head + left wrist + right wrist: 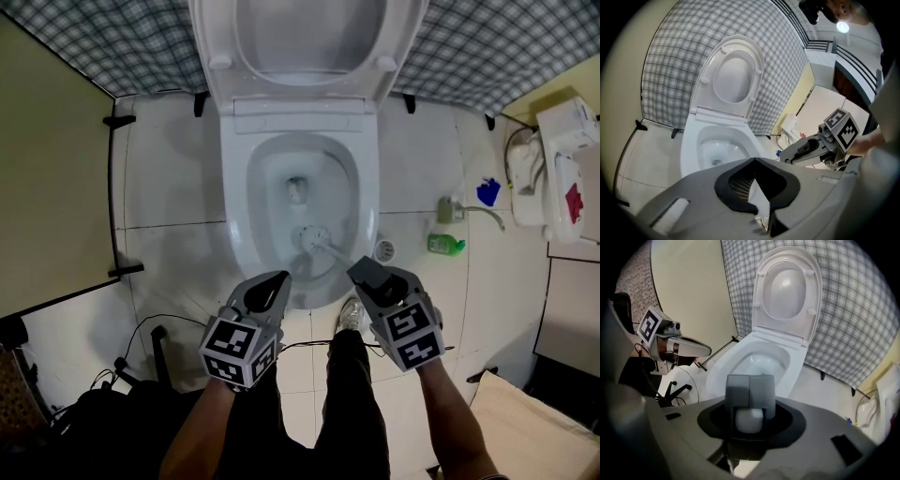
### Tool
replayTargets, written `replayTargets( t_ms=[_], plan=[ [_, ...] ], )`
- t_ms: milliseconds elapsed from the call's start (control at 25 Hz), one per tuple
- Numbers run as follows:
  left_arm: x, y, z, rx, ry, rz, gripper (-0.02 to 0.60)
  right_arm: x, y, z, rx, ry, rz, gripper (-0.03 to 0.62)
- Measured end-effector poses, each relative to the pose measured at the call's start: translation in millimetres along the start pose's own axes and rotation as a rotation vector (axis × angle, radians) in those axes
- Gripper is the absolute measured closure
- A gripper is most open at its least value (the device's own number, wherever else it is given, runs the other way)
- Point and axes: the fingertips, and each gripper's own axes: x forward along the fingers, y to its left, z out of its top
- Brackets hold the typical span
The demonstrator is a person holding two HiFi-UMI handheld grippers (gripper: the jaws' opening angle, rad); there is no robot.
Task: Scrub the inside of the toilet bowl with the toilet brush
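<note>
Porcelain fills the top centre of the head view: a white ceramic toilet bowl (pixel 234 202) with its oval lid (pixel 309 37) raised. The white plastic toilet brush (pixel 313 238) has its round bristle head inside the bowl, just below the drain in the frame. Its thin handle slants to the lower right into the right hand-held gripper (pixel 362 269). The left hand-held gripper (pixel 277 279) hovers at the bowl's near rim, apart from the brush.

In the left gripper view, that gripper's jaws are pressed together on nothing, and the bowl lies at left centre.

In the right gripper view, the jaws are clamped on the brush's rounded white handle end (pixel 749 420), at lower centre.

The brush looks light, with a stiff shaft and soft, springy bristles. Its smooth plastic, possibly wet, could twist in the grip, so a firm hold high on the handle, away from the head, seems best.
</note>
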Motion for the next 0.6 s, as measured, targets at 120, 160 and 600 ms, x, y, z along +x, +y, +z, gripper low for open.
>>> replayTargets(
  t_ms=[120,160,600],
  plan=[
    [-1.7,2.2,-2.0,-0.002,0.002,0.001,0.572,3.1,-9.9,2.4,0.010,0.008,-0.037,0.408],
    [-2.2,2.6,-2.7,-0.003,0.003,0.002,0.572,3.7,-13.5,3.7,0.014,0.011,-0.049,0.408],
    [-0.7,10.6,3.2,0.006,0.011,0.007,0.572,13.3,-67.4,28.5,0.079,-0.006,-0.159,0.408]
  ],
)
